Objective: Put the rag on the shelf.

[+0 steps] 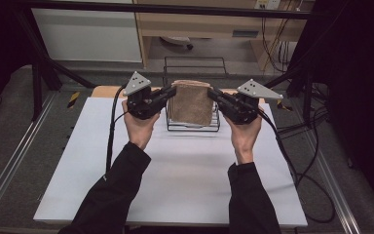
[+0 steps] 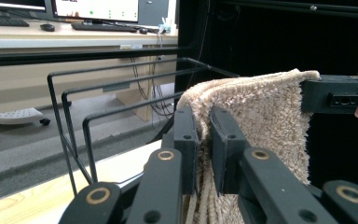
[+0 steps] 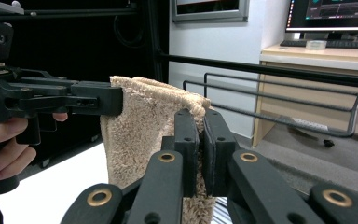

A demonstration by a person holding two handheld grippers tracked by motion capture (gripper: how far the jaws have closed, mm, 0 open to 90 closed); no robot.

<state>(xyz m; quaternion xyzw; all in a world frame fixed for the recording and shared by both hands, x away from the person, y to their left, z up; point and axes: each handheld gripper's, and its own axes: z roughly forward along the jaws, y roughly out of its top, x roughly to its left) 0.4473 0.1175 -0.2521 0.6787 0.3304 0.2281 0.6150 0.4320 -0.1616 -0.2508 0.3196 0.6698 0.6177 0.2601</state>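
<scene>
Gripping a beige towel (image 1: pixel 191 103) by its top corners, both grippers hold it above the white table (image 1: pixel 185 175) in a dark-framed room.

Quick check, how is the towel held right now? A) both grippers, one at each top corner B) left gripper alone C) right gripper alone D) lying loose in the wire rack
A: the left gripper and right gripper each pinch a top corner of the towel, which hangs between them over the wire rack.

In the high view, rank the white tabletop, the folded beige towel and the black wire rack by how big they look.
1. White tabletop, by far the largest.
2. Black wire rack.
3. Folded beige towel.
Rack and towel look close; the towel hides part of the rack.
</scene>
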